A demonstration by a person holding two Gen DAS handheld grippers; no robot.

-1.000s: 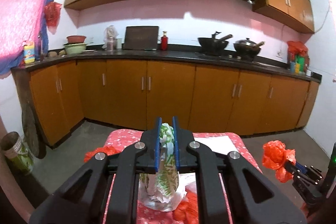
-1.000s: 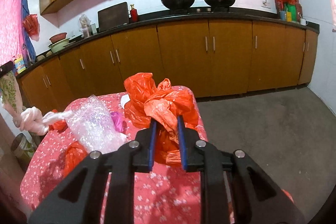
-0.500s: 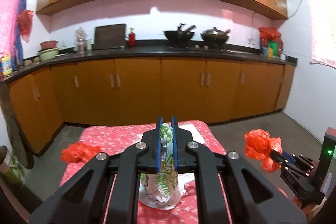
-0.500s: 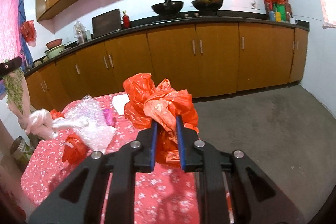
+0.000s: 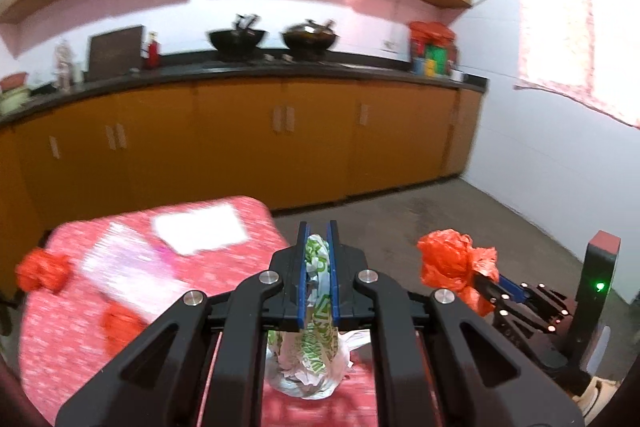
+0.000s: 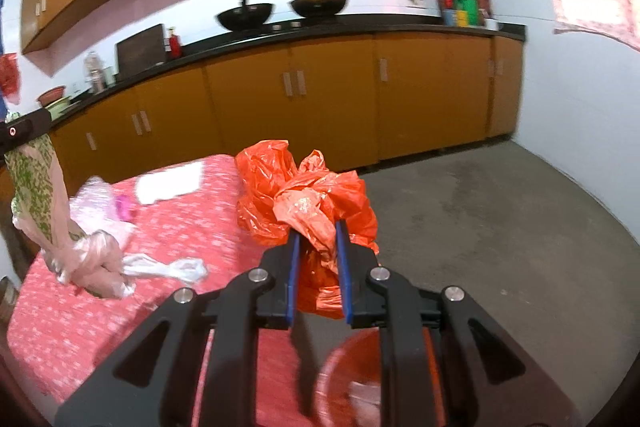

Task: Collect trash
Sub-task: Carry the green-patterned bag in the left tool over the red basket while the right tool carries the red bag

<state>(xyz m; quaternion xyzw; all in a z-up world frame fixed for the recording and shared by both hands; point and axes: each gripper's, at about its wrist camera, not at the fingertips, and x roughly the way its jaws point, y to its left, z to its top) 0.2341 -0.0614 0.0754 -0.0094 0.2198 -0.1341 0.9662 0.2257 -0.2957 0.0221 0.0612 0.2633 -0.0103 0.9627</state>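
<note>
My left gripper point(image 5: 317, 239) is shut on a green-and-white printed plastic bag point(image 5: 316, 359) that hangs below it over the red floral table point(image 5: 60, 339). The same bag point(image 6: 40, 195) shows at the left of the right wrist view. My right gripper point(image 6: 317, 233) is shut on a crumpled orange plastic bag point(image 6: 308, 195), held in the air past the table's right edge; it also shows in the left wrist view point(image 5: 456, 263). A red bin point(image 6: 352, 379) lies blurred below the right gripper.
On the table lie a clear bubble-wrap bag point(image 6: 100, 203), a white paper sheet point(image 5: 200, 227) and small orange bag scraps point(image 5: 40, 271). Orange kitchen cabinets point(image 5: 280, 139) run along the back. Bare concrete floor point(image 6: 500, 227) lies to the right.
Both grippers have swung to the right with their bags still held. The table has shifted left in both views, and the red bin has come into the right wrist view.
</note>
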